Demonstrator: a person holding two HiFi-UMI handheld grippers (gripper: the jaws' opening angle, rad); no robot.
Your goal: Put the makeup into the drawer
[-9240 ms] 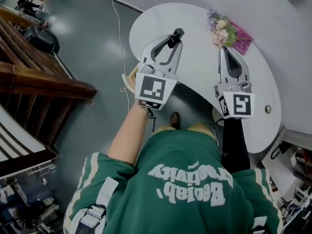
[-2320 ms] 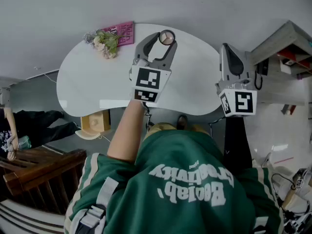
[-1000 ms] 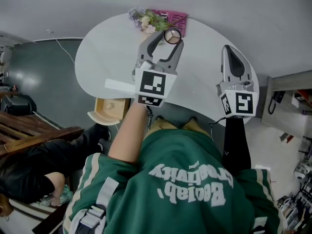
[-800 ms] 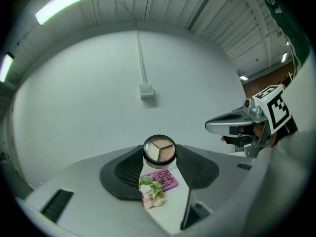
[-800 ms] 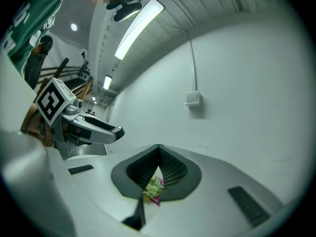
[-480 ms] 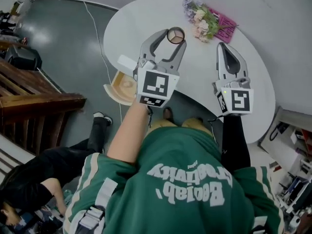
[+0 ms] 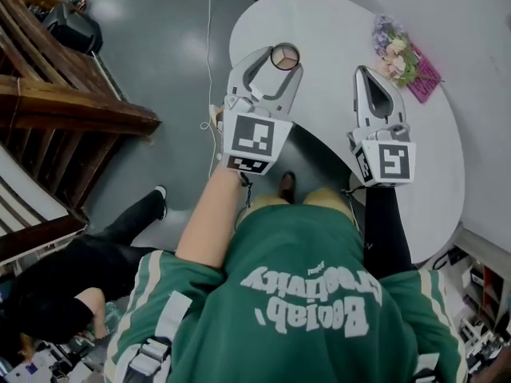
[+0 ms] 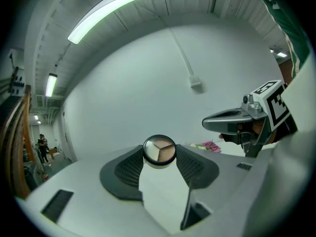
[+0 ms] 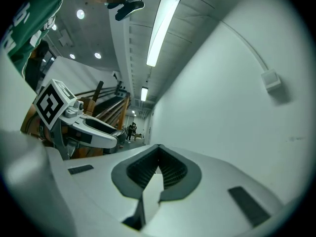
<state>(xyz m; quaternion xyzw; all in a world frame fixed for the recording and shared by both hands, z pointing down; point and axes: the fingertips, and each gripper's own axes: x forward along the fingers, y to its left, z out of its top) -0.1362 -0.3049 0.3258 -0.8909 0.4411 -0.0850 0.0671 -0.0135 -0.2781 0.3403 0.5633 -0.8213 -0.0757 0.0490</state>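
a: what is seen to the left of the left tool?

b: wooden stair rails (image 7: pixel 72 102) are seen well to its left, above a grey floor (image 7: pixel 160 30). a person in black (image 7: pixel 80 286) is seen low down, behind it and to its left. a thin cable (image 7: pixel 209 46) is laid across the floor just left of its tips.

a: and the left tool itself?

b: the left tool (image 7: pixel 284 59) is clenched on a round makeup compact (image 8: pixel 159 150). the compact is pinched by its rim between the ribbed pads (image 8: pixel 131 167), right at the tips, and its tan, three-part face is turned back toward the tool's own camera. from the head view it is seen over the left part of the white table (image 7: pixel 335 22). a marker cube (image 7: pixel 254 140) is carried at the tool's rear end, just ahead of the bare forearm.

a: what is found to its right?

b: the right tool (image 7: pixel 362 72) is held beside it, well apart, also over the table. its jaws are closed together and nothing is gripped between them. its own marker cube (image 7: pixel 387 162) is seen at its rear, ahead of a black sleeve.

a: and beyond that?

b: a small bunch of flowers (image 7: pixel 393 48) is laid on the table ahead of the right tool's tips and a little to their right. a pink item (image 7: pixel 423 74) is seen touching the flowers on their far side. behind both tools a green jersey (image 7: pixel 303 294) is worn by the person.
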